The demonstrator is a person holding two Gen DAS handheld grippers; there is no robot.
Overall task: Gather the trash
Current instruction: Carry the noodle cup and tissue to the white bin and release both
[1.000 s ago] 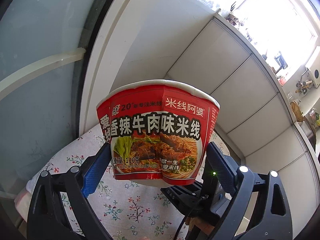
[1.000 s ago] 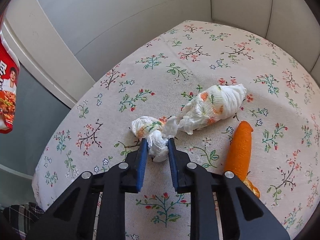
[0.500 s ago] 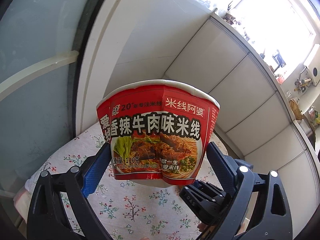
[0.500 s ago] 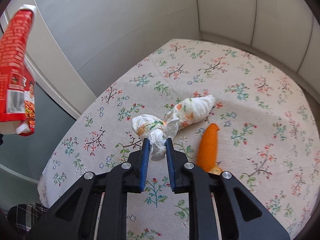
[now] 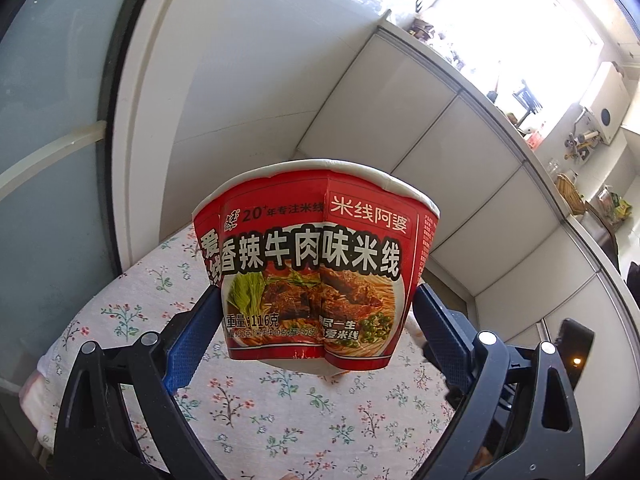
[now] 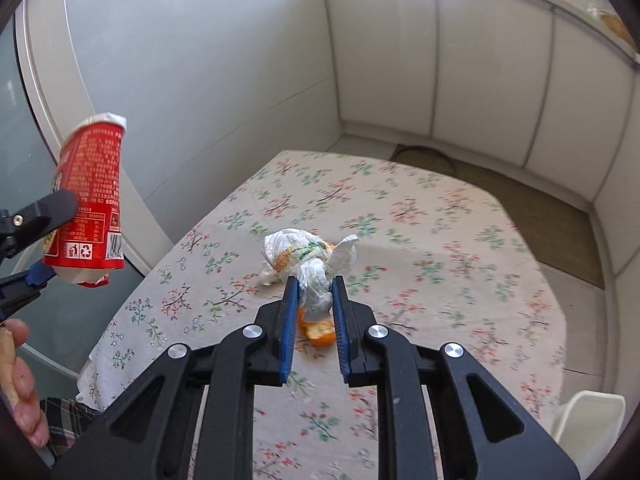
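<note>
A red instant-noodle cup (image 5: 316, 268) with a white rim hangs above the floral tablecloth (image 5: 280, 412), my left gripper (image 5: 316, 320) shut on its lower sides. The same noodle cup (image 6: 90, 200) shows at the left of the right wrist view. My right gripper (image 6: 315, 292) is shut on a crumpled white tissue (image 6: 308, 258) with orange and green print, lifted above the table. Below it on the cloth lies an orange peel piece (image 6: 320, 332), partly hidden by the blue pads (image 6: 289, 320).
The floral tablecloth (image 6: 420, 240) covers a table standing against white wall panels (image 6: 480, 72). A glass door (image 5: 48, 160) stands at the left. A person's hand (image 6: 16, 380) shows at the lower left. A white chair edge (image 6: 588, 428) is at the lower right.
My right gripper has risen with the tissue wad off the cloth, so the table looks farther away. The second tissue wad is no longer in sight. The left gripper with the cup rose slightly.
</note>
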